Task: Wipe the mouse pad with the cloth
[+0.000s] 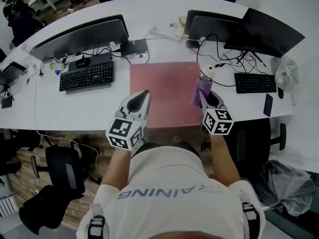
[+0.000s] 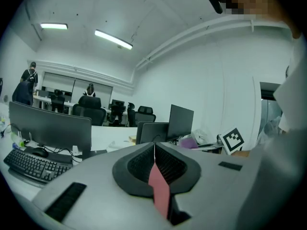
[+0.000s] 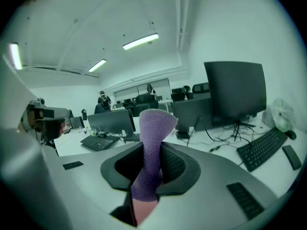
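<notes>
Two things stay partly hidden: in the head view the right gripper [image 1: 206, 96] has its tips buried under the purple cloth [image 1: 200, 89], and cloth and gripper together cover the right edge of the pink mouse pad [image 1: 167, 91]; the left gripper [image 1: 143, 94] covers a patch near the pad's left edge; from either gripper view only a sliver of pink shows through the gap beneath the jaws; whether the cloth touches the pad cannot be told. The pad lies flat at the middle of the white desk [image 1: 75, 111], between the left keyboard [image 1: 86, 76] and the right keyboard [image 1: 254, 82], its edges square to the desk front; it looks close to square, so no long axis stands out; the cloth is a narrow strip, its long axis running along the right jaws and out past them, away from the person, the free end curled over; the right jaws are clamped on the cloth; the left jaws are pressed together with nothing between their tips, over the pad.
</notes>
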Motion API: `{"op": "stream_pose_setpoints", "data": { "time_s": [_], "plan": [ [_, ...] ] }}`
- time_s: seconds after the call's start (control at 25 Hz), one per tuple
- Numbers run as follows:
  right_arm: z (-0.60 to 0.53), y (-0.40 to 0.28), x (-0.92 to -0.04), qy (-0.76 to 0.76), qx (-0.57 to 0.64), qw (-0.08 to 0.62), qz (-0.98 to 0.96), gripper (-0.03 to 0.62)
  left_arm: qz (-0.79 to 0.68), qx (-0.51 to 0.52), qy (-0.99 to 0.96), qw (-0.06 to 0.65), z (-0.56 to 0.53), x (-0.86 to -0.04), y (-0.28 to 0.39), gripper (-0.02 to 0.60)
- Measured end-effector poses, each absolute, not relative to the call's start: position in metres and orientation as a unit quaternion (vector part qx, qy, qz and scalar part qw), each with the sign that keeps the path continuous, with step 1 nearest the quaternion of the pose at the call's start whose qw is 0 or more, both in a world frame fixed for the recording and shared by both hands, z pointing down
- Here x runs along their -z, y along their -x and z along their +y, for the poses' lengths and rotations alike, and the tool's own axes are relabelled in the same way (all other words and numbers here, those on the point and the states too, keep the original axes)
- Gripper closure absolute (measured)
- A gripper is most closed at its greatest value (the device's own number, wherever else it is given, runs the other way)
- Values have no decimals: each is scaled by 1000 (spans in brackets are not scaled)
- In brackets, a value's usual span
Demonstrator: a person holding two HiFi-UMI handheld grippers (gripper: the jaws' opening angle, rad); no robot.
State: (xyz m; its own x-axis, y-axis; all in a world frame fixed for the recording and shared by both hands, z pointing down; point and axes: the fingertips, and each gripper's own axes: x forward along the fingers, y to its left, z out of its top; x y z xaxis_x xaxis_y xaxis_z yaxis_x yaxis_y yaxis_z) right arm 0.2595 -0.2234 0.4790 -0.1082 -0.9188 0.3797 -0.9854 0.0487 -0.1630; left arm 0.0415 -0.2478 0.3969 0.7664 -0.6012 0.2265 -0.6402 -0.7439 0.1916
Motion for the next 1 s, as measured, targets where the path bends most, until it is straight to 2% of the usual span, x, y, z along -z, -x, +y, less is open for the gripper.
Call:
{"op": "stream_pose_setpoints", "data": {
  "time_s": [0.36, 0.72, 1.0],
  "plan": [
    [-240, -150, -370, -638, -66, 57, -765, 494, -364, -45, -923, 112, -262, -368, 40, 549],
    [-241, -96, -372, -622, -63, 66, -778, 494, -373, -34, -921, 107, -257, -365, 85, 549],
    [-236, -85, -375, -615, -60, 84, -782, 494, -369, -27, -922, 113, -253, -366, 88, 549]
  ]
}}
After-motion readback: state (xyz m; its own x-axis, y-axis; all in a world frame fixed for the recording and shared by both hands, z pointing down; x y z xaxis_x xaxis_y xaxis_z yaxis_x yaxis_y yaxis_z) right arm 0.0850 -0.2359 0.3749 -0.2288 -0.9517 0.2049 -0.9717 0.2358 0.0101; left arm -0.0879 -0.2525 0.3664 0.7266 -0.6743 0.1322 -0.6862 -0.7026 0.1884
